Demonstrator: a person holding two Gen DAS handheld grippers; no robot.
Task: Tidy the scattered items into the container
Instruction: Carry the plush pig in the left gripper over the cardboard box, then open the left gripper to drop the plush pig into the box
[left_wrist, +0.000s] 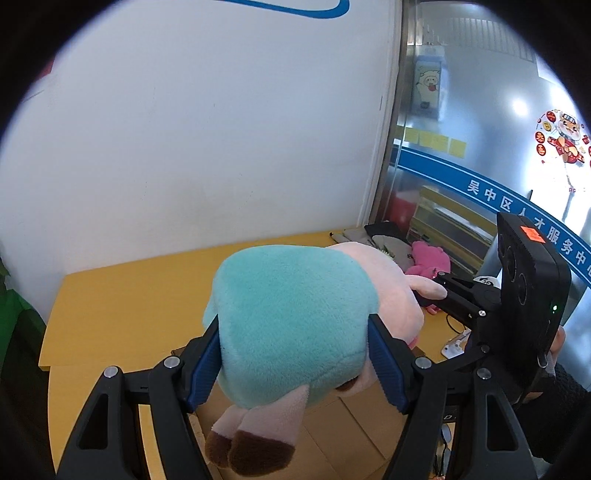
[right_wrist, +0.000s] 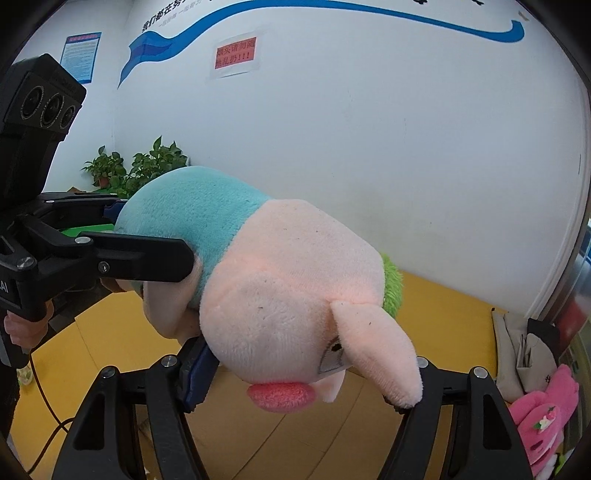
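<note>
A plush pig (left_wrist: 291, 317) with a teal shirt and a pink head hangs in the air above the yellow table (left_wrist: 122, 295), carried by both grippers. My left gripper (left_wrist: 295, 354) is shut on its teal body, blue pads pressing each side. In the right wrist view my right gripper (right_wrist: 303, 376) is shut on the pig's pink head (right_wrist: 280, 295), with the ear drooping over the right finger. The left gripper (right_wrist: 155, 232) comes in from the left there. Brown cardboard (left_wrist: 351, 424) lies below the pig; whether it is a box I cannot tell.
A bright pink plush toy (right_wrist: 546, 413) and grey cloth items (left_wrist: 388, 240) lie at the table's far right corner by a glass door. A white wall runs behind the table. Potted plants (right_wrist: 136, 170) stand to the left. A cable (right_wrist: 48, 432) trails over the table.
</note>
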